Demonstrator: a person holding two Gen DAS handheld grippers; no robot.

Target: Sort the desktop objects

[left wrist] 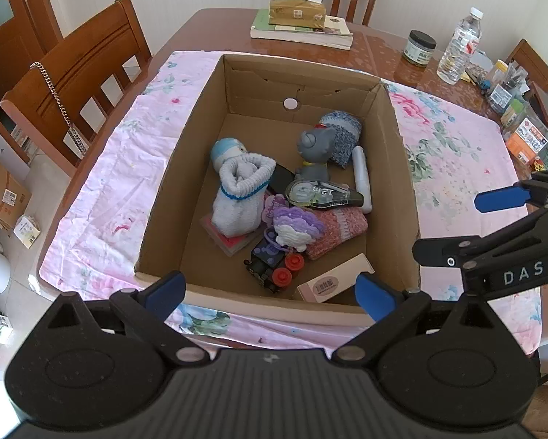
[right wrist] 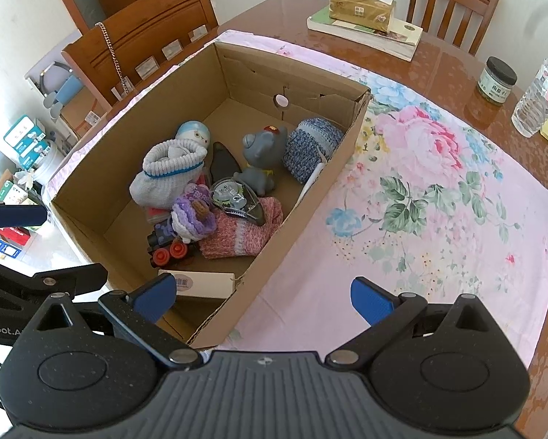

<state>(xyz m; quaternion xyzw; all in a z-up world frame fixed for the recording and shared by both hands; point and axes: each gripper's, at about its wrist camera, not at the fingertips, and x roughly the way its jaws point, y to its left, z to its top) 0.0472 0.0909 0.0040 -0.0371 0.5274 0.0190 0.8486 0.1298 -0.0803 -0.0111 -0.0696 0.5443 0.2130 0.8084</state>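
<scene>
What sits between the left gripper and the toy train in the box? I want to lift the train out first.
Nothing lies directly between them: the left gripper hangs open above the near wall of the cardboard box. But the purple crocheted toy rests on the toy train at its far end, and a white carton lies close beside it.

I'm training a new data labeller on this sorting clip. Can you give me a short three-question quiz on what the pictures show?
1. True or false: the left tool is shut on the toy train.
2. What lies on the pink knitted sock? A) correction tape B) tissue box C) water bottle
3. Fill in: the grey cat toy sits inside the ____.

Key
1. False: both the left tool and the right tool are open and empty.
2. A
3. Cardboard box
</scene>
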